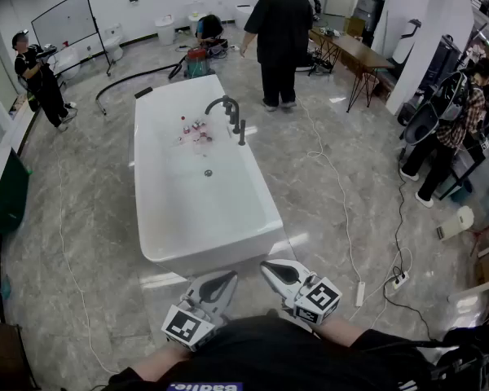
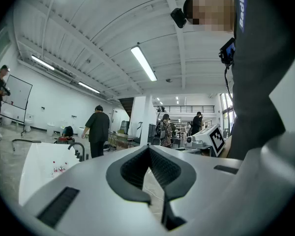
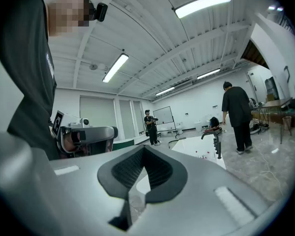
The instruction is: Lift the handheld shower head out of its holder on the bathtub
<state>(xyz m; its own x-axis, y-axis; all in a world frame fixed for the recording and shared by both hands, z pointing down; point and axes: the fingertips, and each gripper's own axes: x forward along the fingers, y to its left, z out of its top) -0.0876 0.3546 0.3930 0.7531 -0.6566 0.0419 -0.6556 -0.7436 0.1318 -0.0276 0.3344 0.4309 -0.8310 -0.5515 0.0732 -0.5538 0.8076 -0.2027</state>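
A white bathtub (image 1: pixel 151 177) stands lengthwise in the middle of the floor in the head view. On its right rim is a dark faucet (image 1: pixel 222 103), with the slim handheld shower head (image 1: pixel 242 133) upright in its holder just nearer to me. Both grippers are held close to my body, well short of the tub's near end. My left gripper (image 1: pixel 226 280) is shut and empty, and so is my right gripper (image 1: pixel 270 268). The left gripper view shows its shut jaws (image 2: pixel 148 149) with the tub (image 2: pixel 37 168) to the left. The right gripper view shows shut jaws (image 3: pixel 143 149) and the faucet (image 3: pixel 215 139) far off.
Small bottles (image 1: pixel 194 129) lie inside the tub near the faucet. Cables and a power strip (image 1: pixel 360 293) run over the floor on the right. One person (image 1: pixel 277 39) stands behind the tub, others at the left and right walls. A table (image 1: pixel 354 51) is at the back right.
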